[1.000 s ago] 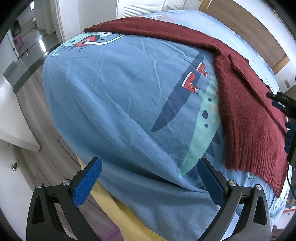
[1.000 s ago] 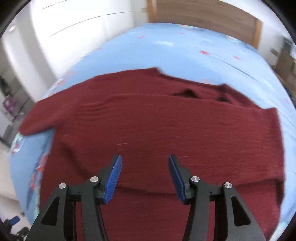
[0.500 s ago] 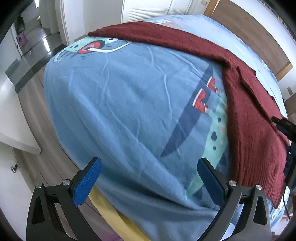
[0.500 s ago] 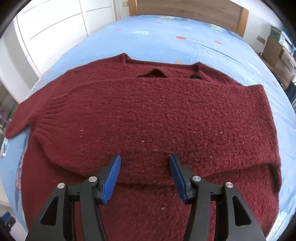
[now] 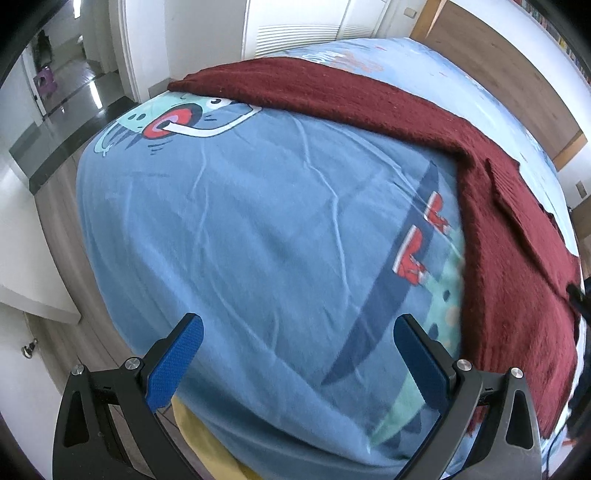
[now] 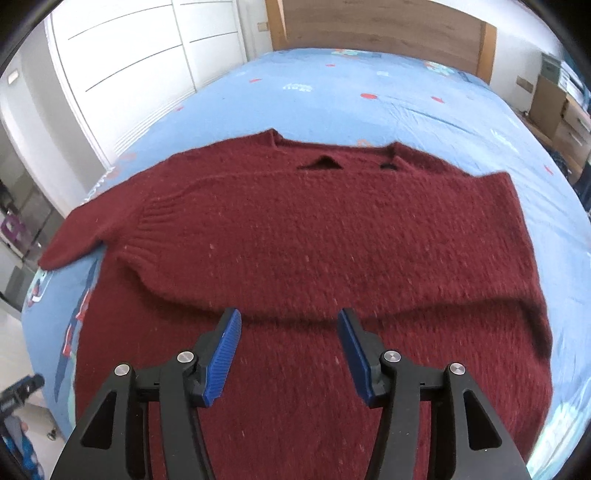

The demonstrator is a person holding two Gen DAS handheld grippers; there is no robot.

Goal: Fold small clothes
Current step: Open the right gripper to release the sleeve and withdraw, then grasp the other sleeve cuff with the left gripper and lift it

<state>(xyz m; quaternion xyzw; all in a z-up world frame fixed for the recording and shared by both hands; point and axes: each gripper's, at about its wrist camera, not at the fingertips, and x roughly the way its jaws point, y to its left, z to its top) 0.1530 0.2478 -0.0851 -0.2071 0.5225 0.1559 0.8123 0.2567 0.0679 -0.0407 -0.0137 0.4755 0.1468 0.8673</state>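
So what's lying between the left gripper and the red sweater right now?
Only bare blue bedsheet with its cartoon print; the left gripper stands open over it, sweater off to its right, per the left wrist view.

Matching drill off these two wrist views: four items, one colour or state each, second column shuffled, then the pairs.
Items:
1. sweater
2. bedsheet
3. left gripper
4. headboard

Colour or state:
A. brown wood, at the far end of the bed
B. light blue with a cartoon print
C. dark red knit, spread flat, one sleeve folded across the body
D. jaws wide apart, nothing between them, over bare sheet

Pairs: 1-C, 2-B, 3-D, 4-A
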